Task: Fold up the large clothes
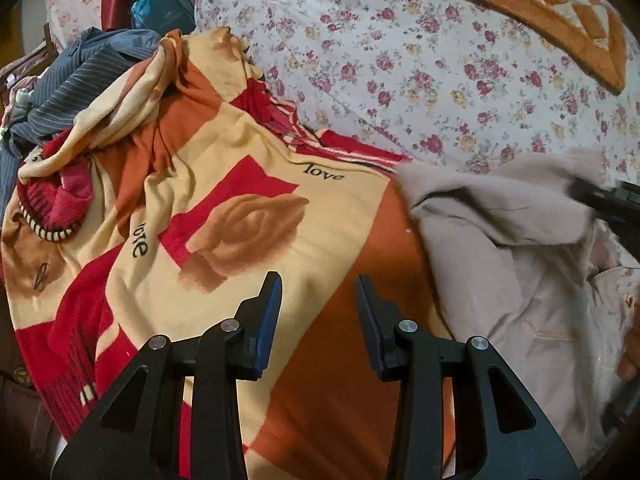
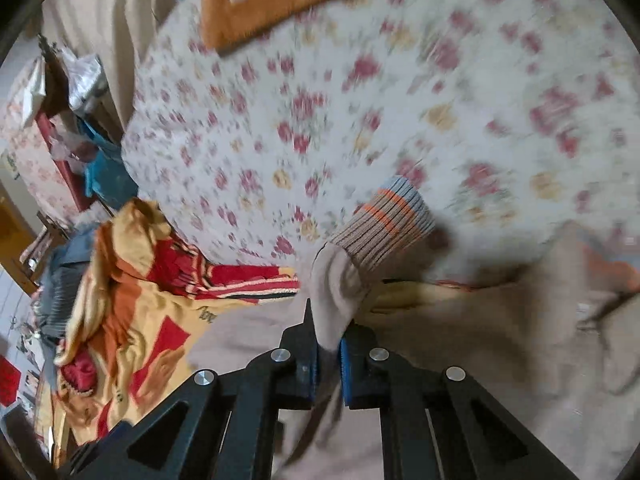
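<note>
A beige sweater (image 1: 516, 264) lies at the right on the bed, partly over a yellow, orange and red blanket (image 1: 240, 208). My left gripper (image 1: 318, 292) is open and empty above the blanket, left of the sweater. My right gripper (image 2: 329, 332) is shut on the sweater's sleeve (image 2: 340, 280), whose striped ribbed cuff (image 2: 390, 222) sticks up past the fingers. The sweater body (image 2: 500, 356) spreads to the right below it. The right gripper also shows dark at the right edge of the left wrist view (image 1: 600, 196).
A floral bedsheet (image 1: 420, 80) covers the bed behind. An orange checkered mat (image 1: 560, 8) lies at the far right. A pile of clothes with a striped grey garment (image 1: 72, 84) and a red knit piece (image 1: 60, 200) sits at the left. Bags (image 1: 160, 4) stand beyond.
</note>
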`<state>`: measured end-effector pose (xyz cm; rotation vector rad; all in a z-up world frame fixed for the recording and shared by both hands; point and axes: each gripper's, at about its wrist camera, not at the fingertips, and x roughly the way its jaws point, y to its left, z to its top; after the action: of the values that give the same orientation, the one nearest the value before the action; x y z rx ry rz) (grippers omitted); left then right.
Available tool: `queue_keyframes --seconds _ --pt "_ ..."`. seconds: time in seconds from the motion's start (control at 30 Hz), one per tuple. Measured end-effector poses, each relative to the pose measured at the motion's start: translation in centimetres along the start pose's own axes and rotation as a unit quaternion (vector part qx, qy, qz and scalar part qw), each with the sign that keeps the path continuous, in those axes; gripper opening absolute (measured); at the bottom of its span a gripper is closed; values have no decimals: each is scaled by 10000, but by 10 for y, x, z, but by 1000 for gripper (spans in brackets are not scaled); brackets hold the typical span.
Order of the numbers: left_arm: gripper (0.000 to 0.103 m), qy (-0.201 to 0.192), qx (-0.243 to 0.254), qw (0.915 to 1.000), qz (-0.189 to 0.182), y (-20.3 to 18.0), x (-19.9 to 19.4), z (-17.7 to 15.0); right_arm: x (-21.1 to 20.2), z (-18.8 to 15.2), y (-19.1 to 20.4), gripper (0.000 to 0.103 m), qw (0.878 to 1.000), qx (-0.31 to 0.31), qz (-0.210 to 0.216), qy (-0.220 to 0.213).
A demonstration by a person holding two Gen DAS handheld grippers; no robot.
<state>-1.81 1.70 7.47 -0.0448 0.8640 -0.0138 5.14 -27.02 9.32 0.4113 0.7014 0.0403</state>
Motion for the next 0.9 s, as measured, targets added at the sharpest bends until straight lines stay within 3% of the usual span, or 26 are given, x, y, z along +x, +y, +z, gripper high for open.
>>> queue_keyframes --seconds 0.2,0.33,0.43,0.57,0.63,0.7,0.77,0.9 --pt "37 -70 -100 9998 -126 0 -7 -3 -105 -7 -24 8 9976 212 8 -664" --pt "37 87 -123 9993 -352 0 -5 -7 -166 -43 -50 8 9938 255 -347 -1022" --pt "37 102 31 9982 -594 -9 -8 -11 -176 -71 -77 8 9916 301 -1029 -727" --pt "37 146 370 9926 -1144 -32 -14 -18 -177 -106 -145 8 9824 1118 -1493 -121" --pt "37 154 605 9869 -1489 -47 -19 -23 -176 -117 -174 18 9759 1627 -1453 56" --pt "43 141 810 9822 -1688 -59 -22 -26 -180 -131 -203 50 9654 2275 -1265 129" --pt "53 106 1040 9769 -1866 -72 -26 -31 -188 -142 -220 52 9582 2640 -1100 -44" --pt "54 233 1396 9713 -1909 -95 -19 -38 -188 -145 -230 52 9545 2860 -840 -130"
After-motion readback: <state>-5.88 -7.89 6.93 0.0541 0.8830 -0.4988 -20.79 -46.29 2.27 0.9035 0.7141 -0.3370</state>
